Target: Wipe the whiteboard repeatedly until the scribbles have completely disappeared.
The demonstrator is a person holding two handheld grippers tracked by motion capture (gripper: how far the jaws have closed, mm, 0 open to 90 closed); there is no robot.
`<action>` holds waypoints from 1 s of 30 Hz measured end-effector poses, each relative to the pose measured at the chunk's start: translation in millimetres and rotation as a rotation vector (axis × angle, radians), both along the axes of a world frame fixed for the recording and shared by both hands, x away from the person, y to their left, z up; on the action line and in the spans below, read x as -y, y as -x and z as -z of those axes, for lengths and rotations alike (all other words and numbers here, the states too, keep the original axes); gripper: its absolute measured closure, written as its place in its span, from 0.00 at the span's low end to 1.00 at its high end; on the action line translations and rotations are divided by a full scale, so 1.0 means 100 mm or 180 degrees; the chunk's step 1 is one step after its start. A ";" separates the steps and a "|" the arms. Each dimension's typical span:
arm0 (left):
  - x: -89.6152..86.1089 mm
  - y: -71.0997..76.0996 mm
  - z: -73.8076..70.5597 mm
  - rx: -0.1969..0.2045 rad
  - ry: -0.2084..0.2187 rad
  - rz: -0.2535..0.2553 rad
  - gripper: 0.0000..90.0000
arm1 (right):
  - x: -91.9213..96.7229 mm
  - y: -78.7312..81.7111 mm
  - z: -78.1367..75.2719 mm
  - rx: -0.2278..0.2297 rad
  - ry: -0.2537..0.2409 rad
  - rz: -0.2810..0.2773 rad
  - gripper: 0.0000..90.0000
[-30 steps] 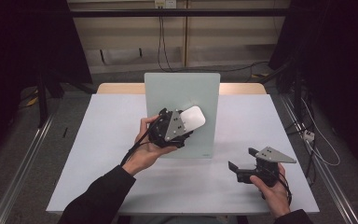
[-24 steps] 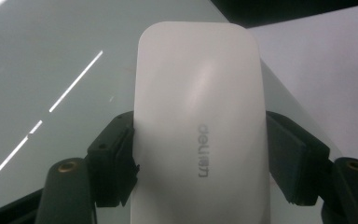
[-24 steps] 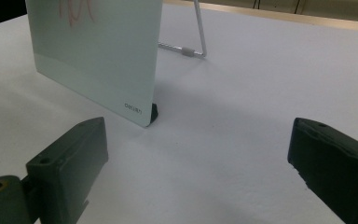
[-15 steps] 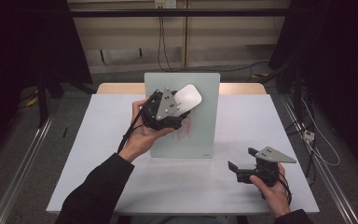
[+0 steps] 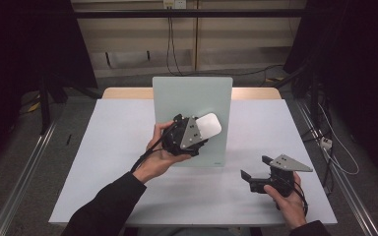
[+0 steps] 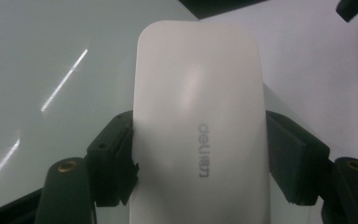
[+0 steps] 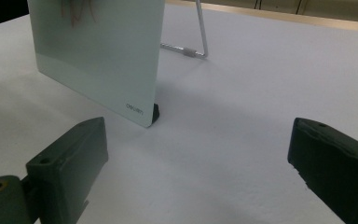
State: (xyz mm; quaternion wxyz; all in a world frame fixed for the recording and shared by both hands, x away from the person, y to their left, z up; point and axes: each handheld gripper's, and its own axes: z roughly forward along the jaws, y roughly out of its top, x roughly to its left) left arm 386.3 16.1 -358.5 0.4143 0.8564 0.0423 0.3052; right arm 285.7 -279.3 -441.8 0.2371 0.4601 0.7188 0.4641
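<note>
Jaws of left gripper (image 5: 203,132): clamped on both long sides of white eraser (image 6: 199,126), held against the face of the glass board (image 5: 192,98), near its middle. Jaws of right gripper (image 5: 256,169): wide apart, gripping nothing, low over white table (image 5: 118,147), beside the board's lower right corner. Board: upright on wire stand (image 7: 200,37); bare tabletop all around the board.
</note>
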 end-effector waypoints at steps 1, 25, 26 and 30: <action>0.01 0.01 0.03 -0.0010 -0.0010 0.0014 0.34 | 0.00 0.00 0.00 0.0001 -0.0002 0.0001 0.05; -0.37 -0.30 -0.61 0.0112 0.0547 -0.0358 0.34 | 0.00 0.00 0.00 0.0001 -0.0006 0.0000 0.05; -0.39 -0.31 -0.61 0.0122 0.0563 -0.0362 0.34 | 0.00 0.00 0.00 0.0001 -0.0010 -0.0002 0.05; -0.39 -0.27 -0.56 0.0167 0.0495 -0.0384 0.34 | 0.00 0.00 0.00 -0.0002 -0.0009 -0.0007 0.05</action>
